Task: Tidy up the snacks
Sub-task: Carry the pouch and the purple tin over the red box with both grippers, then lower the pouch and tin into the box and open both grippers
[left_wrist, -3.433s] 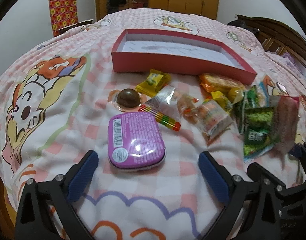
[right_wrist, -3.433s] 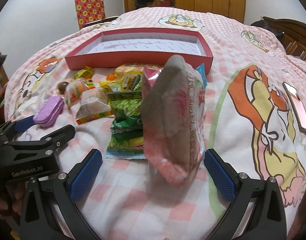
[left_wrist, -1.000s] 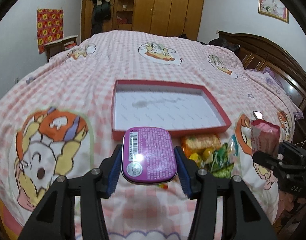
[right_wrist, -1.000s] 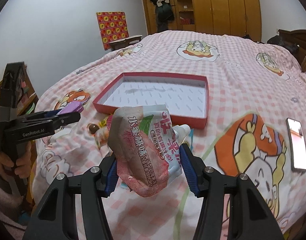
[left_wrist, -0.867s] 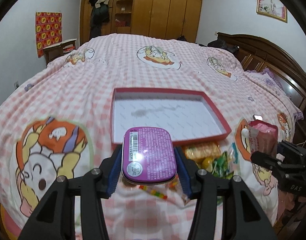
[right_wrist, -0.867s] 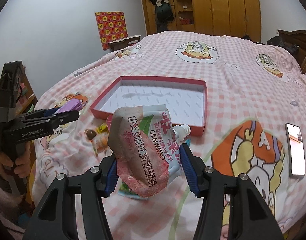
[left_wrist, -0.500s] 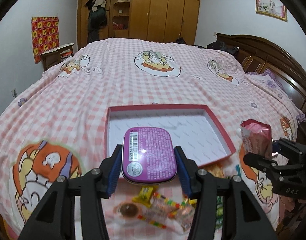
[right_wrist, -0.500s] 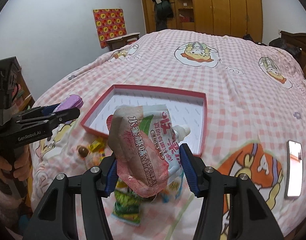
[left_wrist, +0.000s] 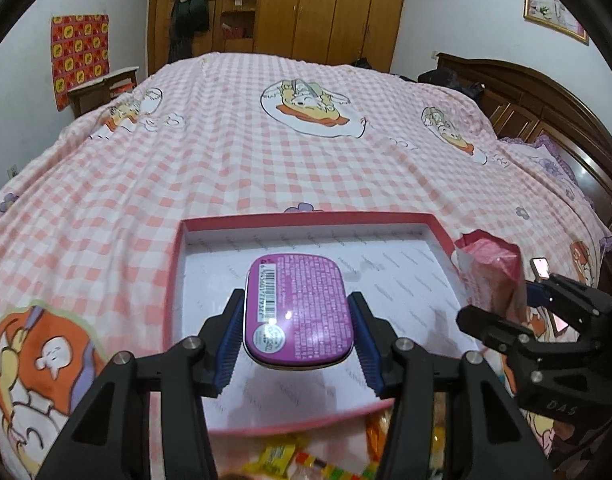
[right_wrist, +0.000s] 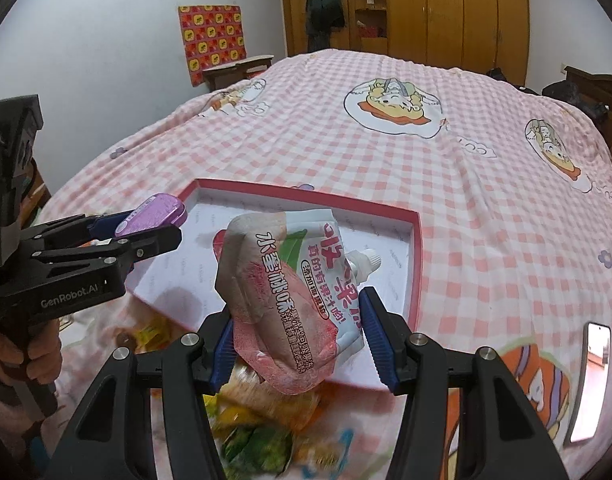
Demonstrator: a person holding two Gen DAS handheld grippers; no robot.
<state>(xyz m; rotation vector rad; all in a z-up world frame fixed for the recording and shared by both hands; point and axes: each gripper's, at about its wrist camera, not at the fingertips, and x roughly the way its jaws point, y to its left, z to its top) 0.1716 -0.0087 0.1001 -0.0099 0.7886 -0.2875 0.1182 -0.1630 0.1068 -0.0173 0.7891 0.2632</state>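
My left gripper (left_wrist: 297, 338) is shut on a purple oval tin (left_wrist: 297, 312), held in the air above the left half of the pink tray (left_wrist: 173, 276) with a white floor. My right gripper (right_wrist: 295, 334) is shut on a pink and white spouted juice pouch (right_wrist: 289, 300), held above the tray's (right_wrist: 416, 256) near right part. In the right wrist view the left gripper (right_wrist: 145, 236) and the purple tin (right_wrist: 153, 216) show at the left. In the left wrist view the right gripper (left_wrist: 526, 316) and the pouch (left_wrist: 494, 272) show at the right.
Loose snacks lie on the pink checked bedspread just in front of the tray: yellow and striped wrappers (left_wrist: 306, 460) and green packets (right_wrist: 257, 444). A phone (right_wrist: 590, 376) lies at the right on the bed. A hand (right_wrist: 21, 356) holds the left gripper's handle.
Both grippers have travelled forward over the bed with their loads, from above the snack pile to above the tray. The snacks have slid to the bottom edge of both views.
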